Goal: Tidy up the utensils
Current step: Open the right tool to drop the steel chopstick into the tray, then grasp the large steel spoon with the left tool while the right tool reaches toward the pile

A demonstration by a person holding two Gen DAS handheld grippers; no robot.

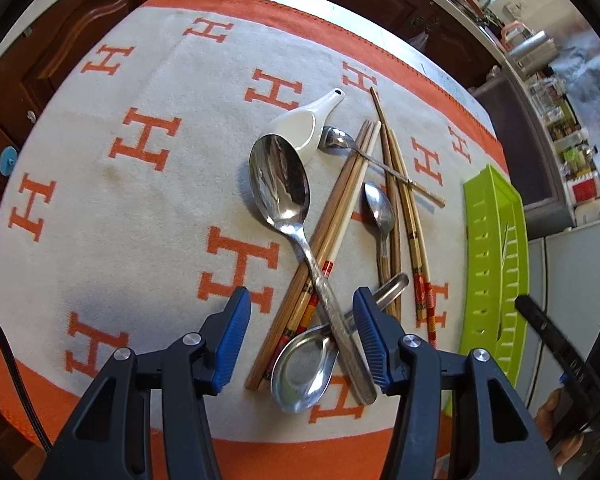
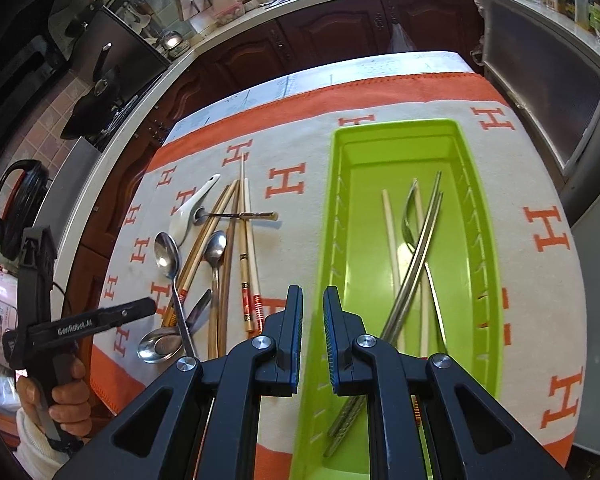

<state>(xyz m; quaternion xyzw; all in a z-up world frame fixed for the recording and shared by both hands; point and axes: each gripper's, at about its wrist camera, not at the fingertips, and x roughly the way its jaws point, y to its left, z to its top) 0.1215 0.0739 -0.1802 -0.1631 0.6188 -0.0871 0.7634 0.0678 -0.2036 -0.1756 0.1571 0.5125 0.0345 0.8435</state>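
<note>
Utensils half sorted: some lay in the green tray (image 2: 466, 152), most were heaped on the cloth beside it.

The orange-lettered blanket (image 1: 100, 208) covered the table, with the tray as anchor. Inside it lay pale chopsticks, metal chopsticks (image 2: 416, 256) and what looked like a fork, though glare blurred it. Left of the tray sat the pile: wooden chopsticks (image 1: 340, 208), a large steel spoon (image 1: 280, 188), a white ceramic spoon (image 1: 300, 128), smaller spoons. The left gripper (image 1: 300, 336) hung over the pile's near end, jaws wide and empty, straddling the large spoon's handle; closing on it seemed next, though crossed chopsticks beneath could snag. The right gripper (image 2: 313, 336) hovered at the tray's near-left rim, jaws narrow, holding nothing.
</note>
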